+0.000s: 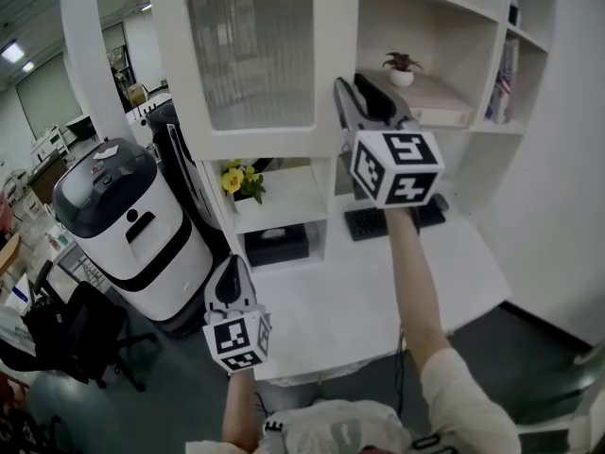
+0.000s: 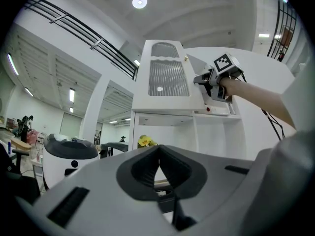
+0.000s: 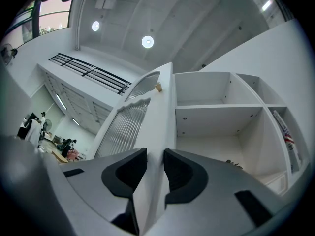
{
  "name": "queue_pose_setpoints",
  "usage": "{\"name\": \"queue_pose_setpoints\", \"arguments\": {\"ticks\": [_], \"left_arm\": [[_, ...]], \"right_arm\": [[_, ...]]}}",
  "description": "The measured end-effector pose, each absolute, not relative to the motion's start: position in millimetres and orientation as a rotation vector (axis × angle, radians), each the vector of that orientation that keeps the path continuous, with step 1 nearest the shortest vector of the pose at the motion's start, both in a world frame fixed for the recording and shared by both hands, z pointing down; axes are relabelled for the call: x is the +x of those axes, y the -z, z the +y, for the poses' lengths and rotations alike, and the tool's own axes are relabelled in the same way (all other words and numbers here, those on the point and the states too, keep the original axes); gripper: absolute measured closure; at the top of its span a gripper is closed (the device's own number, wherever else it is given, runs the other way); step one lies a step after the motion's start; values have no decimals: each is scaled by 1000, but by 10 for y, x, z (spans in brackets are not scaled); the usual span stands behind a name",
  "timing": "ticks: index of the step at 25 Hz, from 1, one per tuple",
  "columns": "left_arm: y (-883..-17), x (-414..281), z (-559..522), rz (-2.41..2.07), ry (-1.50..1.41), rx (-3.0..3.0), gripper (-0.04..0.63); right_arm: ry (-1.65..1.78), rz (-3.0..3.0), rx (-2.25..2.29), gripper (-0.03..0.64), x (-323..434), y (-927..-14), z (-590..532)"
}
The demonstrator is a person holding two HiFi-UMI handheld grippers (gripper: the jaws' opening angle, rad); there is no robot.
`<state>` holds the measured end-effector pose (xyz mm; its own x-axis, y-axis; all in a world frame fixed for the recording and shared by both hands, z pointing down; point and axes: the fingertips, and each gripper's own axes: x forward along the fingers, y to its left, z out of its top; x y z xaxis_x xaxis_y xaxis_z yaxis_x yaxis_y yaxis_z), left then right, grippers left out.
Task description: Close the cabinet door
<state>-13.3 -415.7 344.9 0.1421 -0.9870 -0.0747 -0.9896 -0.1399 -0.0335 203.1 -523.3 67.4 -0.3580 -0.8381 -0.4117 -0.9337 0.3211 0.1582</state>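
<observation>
Head view: my right gripper reaches up to the white cabinet behind the table, jaws pinched on the free edge of the cabinet door, the panel with the ribbed pane. The door stands swung out from the cabinet front, just left of the open shelves where a small potted plant sits. Yellow flowers show in the compartment below it.

Right gripper view bears out the hold. The door's thin white edge runs straight up between my two dark pads, both pressed to it. The ribbed pane slants off to the left and the bare shelves lie to the right.

My left gripper hangs low by the table's near left corner, well apart from the door. Its jaws are closed together with nothing between them, and its own camera shows the two pads meeting in a seam.

As I judge it, the task is at its middle: the door is caught but not yet home, for it is plainly not flush with the frame. Left to do is to carry the edge round until the door meets the cabinet, then let go. How wide it stands I cannot tell exactly from these angles. A white and black machine stands on the floor to the left.
</observation>
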Motion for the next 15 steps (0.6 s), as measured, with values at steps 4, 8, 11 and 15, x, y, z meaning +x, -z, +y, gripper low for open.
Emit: {"name": "queue_pose_setpoints", "arguments": {"ticks": [4,8,11,15], "left_arm": [[-3450,-114,-4200,2014,-51,-2312,591],[-3478,-114,-4219,2028,-44,-2307,591],[-3501,-111,-4230,2037,-40,-2303,590],[-3523,-124,-4257,2045,-42,-2299,589]], "right_arm": [[-532,2345,-1599,520,2038,-671,-5328],[-526,2347,-1595,522,2044,-666,-5408],[-518,2353,-1591,522,2050,-669,-5463],[-511,2355,-1588,522,2045,-659,-5542]]}}
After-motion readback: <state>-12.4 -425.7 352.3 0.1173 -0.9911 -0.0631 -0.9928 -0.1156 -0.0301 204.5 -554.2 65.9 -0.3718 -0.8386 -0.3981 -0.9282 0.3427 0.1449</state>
